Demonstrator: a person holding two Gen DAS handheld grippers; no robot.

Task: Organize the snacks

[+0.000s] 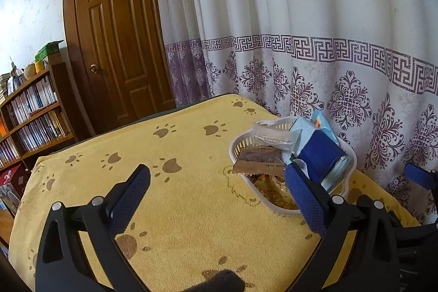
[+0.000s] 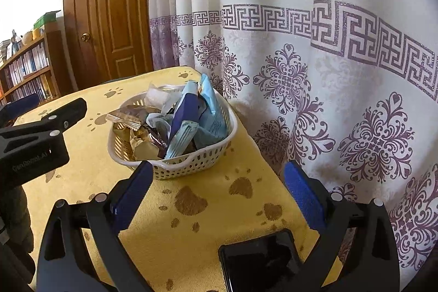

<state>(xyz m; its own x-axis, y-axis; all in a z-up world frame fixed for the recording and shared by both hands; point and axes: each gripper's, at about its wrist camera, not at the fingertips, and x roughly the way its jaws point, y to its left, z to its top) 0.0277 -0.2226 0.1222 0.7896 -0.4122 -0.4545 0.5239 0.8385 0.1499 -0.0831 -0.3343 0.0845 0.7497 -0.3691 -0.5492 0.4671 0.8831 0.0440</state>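
Grippers: left gripper (image 1: 217, 184) and right gripper (image 2: 217, 181) hover with jaws spread wide, holding nothing.
Phone: dark phone (image 2: 260, 259) lies near the table's front edge.
Cloth: yellow paw-print cloth (image 1: 178, 210) is bare left of the basket.
Basket: white slotted basket (image 2: 189, 163) sits near the curtain (image 2: 301, 73), heaped with blue, brown and clear snack packets (image 2: 210, 111).

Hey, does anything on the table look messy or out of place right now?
Mostly tidy. The snacks sit heaped in the white basket, with one brown packet poking over its rim. A dark phone lies at the table's near edge. Nothing looks spilled.
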